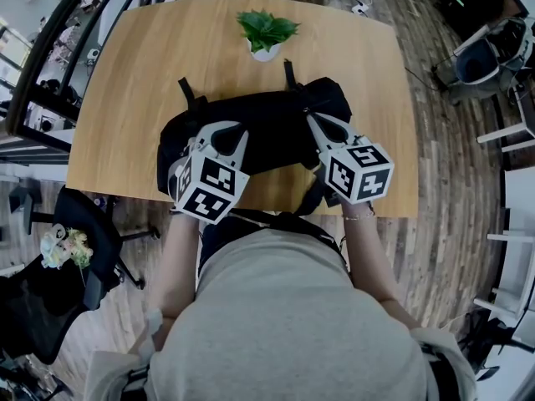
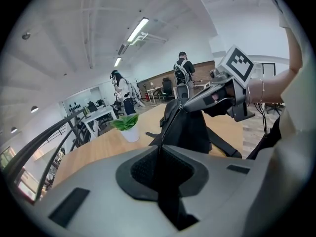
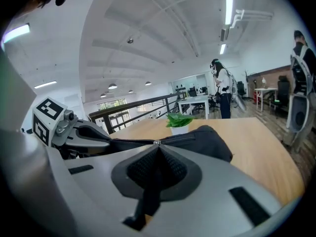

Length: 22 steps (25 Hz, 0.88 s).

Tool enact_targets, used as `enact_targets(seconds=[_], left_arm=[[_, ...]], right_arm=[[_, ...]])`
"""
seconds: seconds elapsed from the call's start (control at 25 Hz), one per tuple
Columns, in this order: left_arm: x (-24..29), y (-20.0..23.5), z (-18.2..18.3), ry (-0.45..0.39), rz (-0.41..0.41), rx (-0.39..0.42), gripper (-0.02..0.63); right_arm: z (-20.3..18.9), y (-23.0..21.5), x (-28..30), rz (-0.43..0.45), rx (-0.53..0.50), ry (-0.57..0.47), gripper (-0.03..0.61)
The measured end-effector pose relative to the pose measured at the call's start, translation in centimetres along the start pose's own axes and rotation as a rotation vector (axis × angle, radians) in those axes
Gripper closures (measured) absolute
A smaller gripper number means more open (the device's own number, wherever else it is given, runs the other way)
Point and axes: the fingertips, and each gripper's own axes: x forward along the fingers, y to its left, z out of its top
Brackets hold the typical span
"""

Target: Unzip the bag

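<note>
Spanning most of the head view, the wooden surface (image 1: 134, 82) carries a black bag (image 1: 276, 124), which lies near its front edge, close to the person. The left gripper (image 2: 160, 149) has its jaws almost together, pinching the bag's fabric at its left end, where the zip line runs into them. The right gripper (image 3: 157, 147) has its jaws pressed together on the zip at the bag's right end. Between the two, the bag's top edge is pulled taut. A plant (image 1: 266, 32) in a white pot stands behind the bag. A small metal slider (image 3: 156, 142) shows right at the right jaws' tips.
</note>
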Motion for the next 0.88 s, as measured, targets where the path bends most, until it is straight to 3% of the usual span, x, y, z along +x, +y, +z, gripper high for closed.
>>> enact_targets(seconds=[0.48,0.88], left_arm=[[0.0,-0.1,-0.4,0.005,0.01,-0.03,0.574],[0.0,-0.3,-0.6,0.005,0.009,-0.049,0.574]], right_arm=[[1.2,-4.3,-1.7,-0.095,0.04,-0.031,0.569],[1.3,-5.3,-1.8,-0.11,0.05,-0.024,0.569]])
